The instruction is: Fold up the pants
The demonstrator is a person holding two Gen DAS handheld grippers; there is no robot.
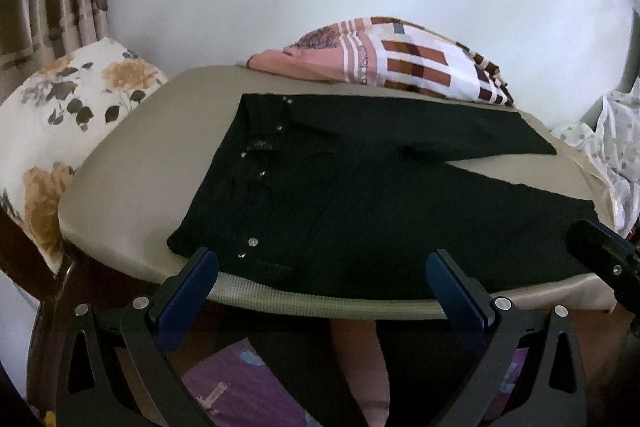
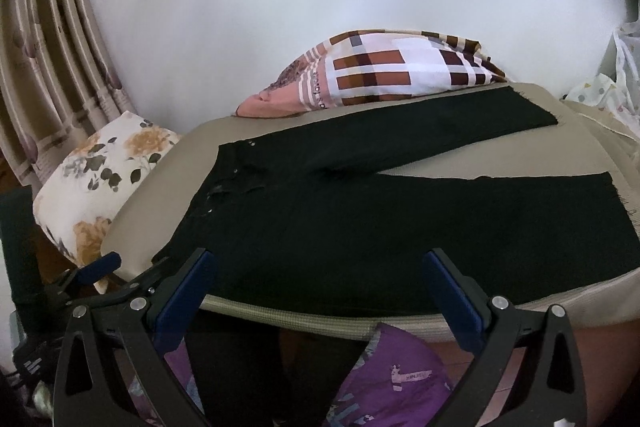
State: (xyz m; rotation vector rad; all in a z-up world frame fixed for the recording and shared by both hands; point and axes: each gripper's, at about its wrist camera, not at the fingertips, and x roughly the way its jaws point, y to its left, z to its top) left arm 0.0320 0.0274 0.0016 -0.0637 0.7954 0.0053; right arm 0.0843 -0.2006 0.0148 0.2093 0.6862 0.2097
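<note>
Left wrist view shows the black cotton pants (image 1: 360, 195) spread flat on a beige padded tabletop (image 1: 120, 227), waistband to the left with its silver rivets showing, the two legs splayed apart toward the right in a narrow V. The left hand-held gripper (image 1: 322, 267) hangs just over the near edge of the pants by the waistband, fingers wide apart and holding nothing. The right hand-held gripper (image 2: 320, 267) sits likewise at the near edge, further along the near leg, also spread and empty; its black body shows at the right edge of the left wrist view. A checked brown and white pillow (image 2: 400, 71) lies at the far side, a floral cushion (image 1: 72, 131) to the left. No fold looks begun. My judgement is that the first step is a lengthwise fold: pinch only the near edge, one gripper at the waist and one on the near leg, lift together and carry it to the far leg so the seams line up. Uneven lifting would likely twist the crotch.
</note>
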